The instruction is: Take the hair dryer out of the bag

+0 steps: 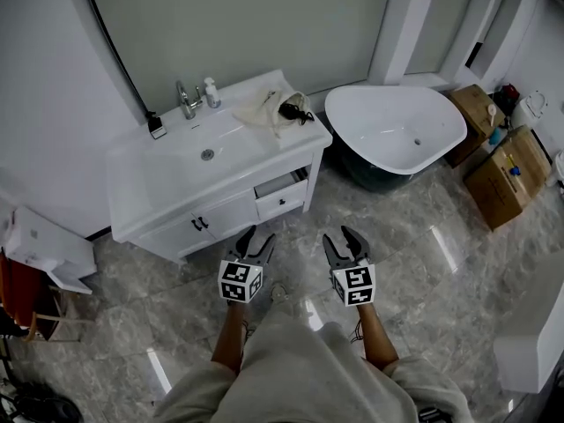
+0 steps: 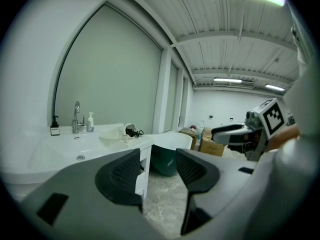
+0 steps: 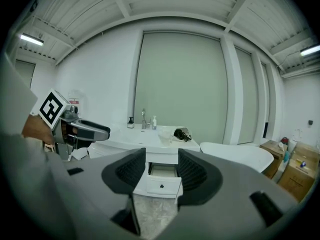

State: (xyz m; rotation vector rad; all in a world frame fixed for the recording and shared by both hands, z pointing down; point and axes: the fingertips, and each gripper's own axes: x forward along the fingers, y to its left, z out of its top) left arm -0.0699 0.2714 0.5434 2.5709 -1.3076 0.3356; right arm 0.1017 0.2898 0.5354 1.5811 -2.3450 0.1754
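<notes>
A cream cloth bag point(image 1: 269, 108) lies on the right end of the white vanity top point(image 1: 167, 161), its mouth facing right. The black hair dryer point(image 1: 294, 110) shows in that mouth with its cord spilling out. The bag point(image 2: 116, 132) and dryer point(image 2: 131, 131) appear small in the left gripper view, and the dryer point(image 3: 180, 133) likewise in the right gripper view. My left gripper point(image 1: 256, 244) and right gripper point(image 1: 345, 241) hang over the floor in front of the vanity, well short of the bag. Both stand open with nothing between their jaws.
A faucet point(image 1: 186, 100) and a small pump bottle point(image 1: 211, 92) stand at the back of the sink. A vanity drawer point(image 1: 282, 195) is pulled partly out. A white bathtub point(image 1: 397, 130) sits to the right, with cardboard boxes point(image 1: 502, 173) beyond it. The floor is grey marble tile.
</notes>
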